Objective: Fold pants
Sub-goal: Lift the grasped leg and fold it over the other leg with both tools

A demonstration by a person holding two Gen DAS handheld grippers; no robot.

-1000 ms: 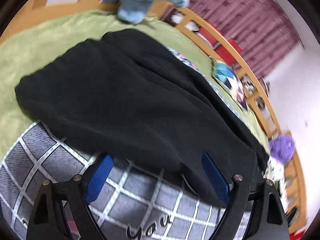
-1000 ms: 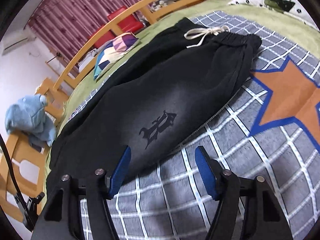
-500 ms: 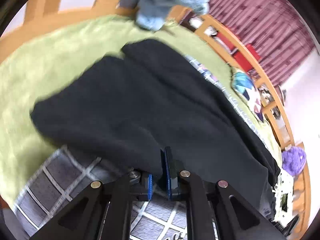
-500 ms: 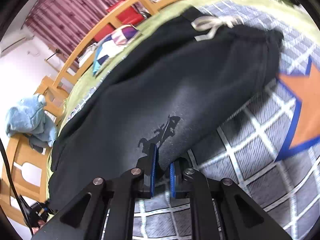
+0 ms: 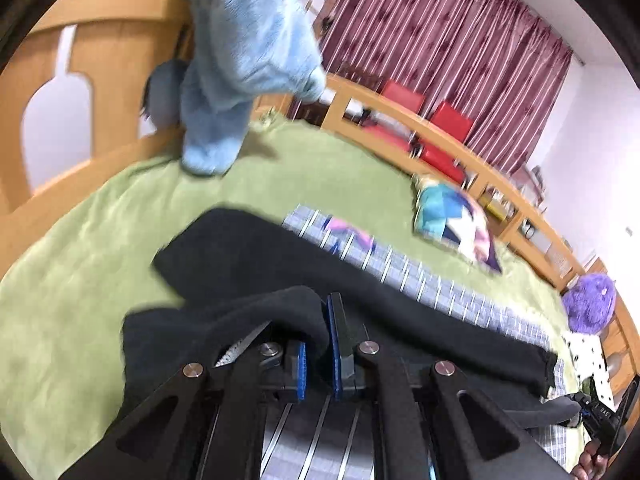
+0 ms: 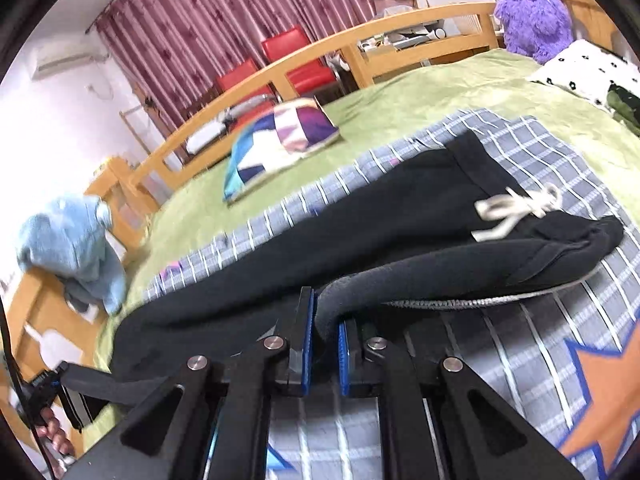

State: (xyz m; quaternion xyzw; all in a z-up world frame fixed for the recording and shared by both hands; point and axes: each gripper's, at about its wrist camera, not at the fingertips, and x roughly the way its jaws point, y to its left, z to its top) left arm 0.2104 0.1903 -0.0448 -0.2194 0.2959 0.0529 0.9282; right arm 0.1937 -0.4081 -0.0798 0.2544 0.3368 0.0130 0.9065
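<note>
Black pants (image 5: 256,252) lie lengthwise on a grey checked blanket (image 5: 420,276) over a green bedspread (image 5: 80,240). My left gripper (image 5: 320,344) is shut on the near edge of the pants at the leg end and holds it lifted. My right gripper (image 6: 326,320) is shut on the near edge of the pants (image 6: 400,232) closer to the waist, also lifted. The white drawstring (image 6: 516,208) marks the waistband at the right. The far leg stays flat on the blanket (image 6: 532,152).
A blue plush toy (image 5: 244,52) hangs at the wooden bed frame (image 5: 100,40). A colourful cushion (image 6: 280,140) lies beyond the pants. A purple plush (image 6: 532,16) and a spotted pillow (image 6: 588,68) sit at the far right. An orange star patch (image 6: 604,392) is on the blanket.
Both grippers closed on the near edge of the pants and have lifted it up off the blanket, raising the near leg over toward the far one.
</note>
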